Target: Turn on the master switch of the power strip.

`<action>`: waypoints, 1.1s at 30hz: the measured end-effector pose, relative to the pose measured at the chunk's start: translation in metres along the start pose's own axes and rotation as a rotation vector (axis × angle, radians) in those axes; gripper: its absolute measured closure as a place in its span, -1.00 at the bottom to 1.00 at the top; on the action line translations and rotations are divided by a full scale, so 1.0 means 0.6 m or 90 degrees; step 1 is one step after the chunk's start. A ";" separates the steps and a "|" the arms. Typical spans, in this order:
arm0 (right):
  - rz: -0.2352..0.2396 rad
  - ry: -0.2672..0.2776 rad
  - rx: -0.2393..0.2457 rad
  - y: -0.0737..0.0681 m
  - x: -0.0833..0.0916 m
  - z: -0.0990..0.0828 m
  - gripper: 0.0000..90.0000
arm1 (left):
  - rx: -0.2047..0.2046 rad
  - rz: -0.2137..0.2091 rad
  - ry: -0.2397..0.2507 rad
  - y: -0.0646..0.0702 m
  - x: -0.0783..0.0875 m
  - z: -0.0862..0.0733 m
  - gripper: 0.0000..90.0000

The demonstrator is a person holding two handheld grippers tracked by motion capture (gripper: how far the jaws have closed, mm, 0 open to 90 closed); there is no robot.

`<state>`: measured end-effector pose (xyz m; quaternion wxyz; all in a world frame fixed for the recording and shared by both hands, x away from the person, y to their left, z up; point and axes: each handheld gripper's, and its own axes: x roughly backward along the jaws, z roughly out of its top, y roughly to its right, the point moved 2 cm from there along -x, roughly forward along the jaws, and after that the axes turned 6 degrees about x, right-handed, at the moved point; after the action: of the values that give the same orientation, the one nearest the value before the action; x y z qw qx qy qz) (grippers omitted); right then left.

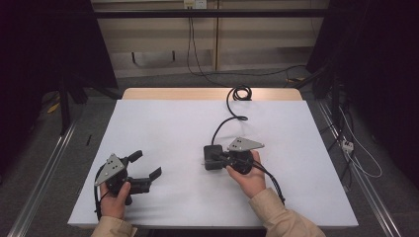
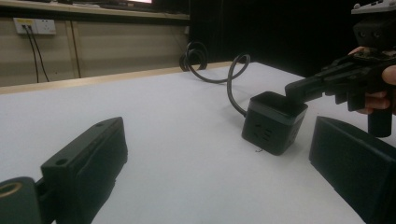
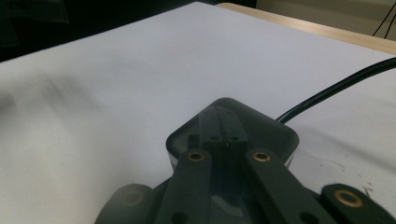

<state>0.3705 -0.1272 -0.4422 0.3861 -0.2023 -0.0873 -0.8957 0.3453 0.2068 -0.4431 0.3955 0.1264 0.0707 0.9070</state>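
Covering most of the wooden desk, the white table sheet (image 1: pixel 163 128) is the biggest thing, and both tools sit over it. Next in size come the two hand-held grippers. The left gripper (image 1: pixel 146 167), held in the person's left hand (image 1: pixel 116 197), rests low on the sheet with its jaws spread wide and nothing between them; in the left gripper view its two black jaws stand far apart, bare sheet lying between. Well off to that tool's front and right sits the black socket cube (image 2: pixel 273 121), upright on the sheet.

The right gripper (image 1: pixel 210 159), gripped by the right hand (image 1: pixel 249 177), points toward the left gripper's side. Its jaws are drawn together, their tips lying on top of the cube; in the right gripper view the two jaws run nearly side by side and meet over the cube's (image 3: pixel 233 128) upper face. Whether they pinch some small part there I cannot tell.

Thinnest is the black cable (image 1: pixel 228 117), which leaves the cube on the side away from the right gripper and ends in a coil (image 1: pixel 241 92) at the far edge.
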 end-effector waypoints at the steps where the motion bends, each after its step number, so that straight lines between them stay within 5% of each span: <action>1: -0.001 0.007 -0.004 0.001 0.002 0.001 1.00 | 0.000 0.000 -0.001 0.000 0.000 0.000 -0.91; 4: -0.004 0.035 -0.009 0.002 0.009 0.008 0.74 | 0.000 0.000 0.001 -0.001 0.000 0.000 -0.91; 21: -0.014 0.035 -0.022 0.010 0.037 0.004 -0.19 | -0.001 0.002 0.001 -0.002 0.008 0.001 -0.91; 33: -0.028 0.042 -0.026 0.016 0.061 -0.006 -0.43 | -0.002 0.001 0.003 0.001 0.007 0.002 -0.91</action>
<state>0.3536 -0.1590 -0.4296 0.3652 -0.1786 -0.0606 -0.9116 0.3426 0.2098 -0.4409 0.3950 0.1237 0.0702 0.9076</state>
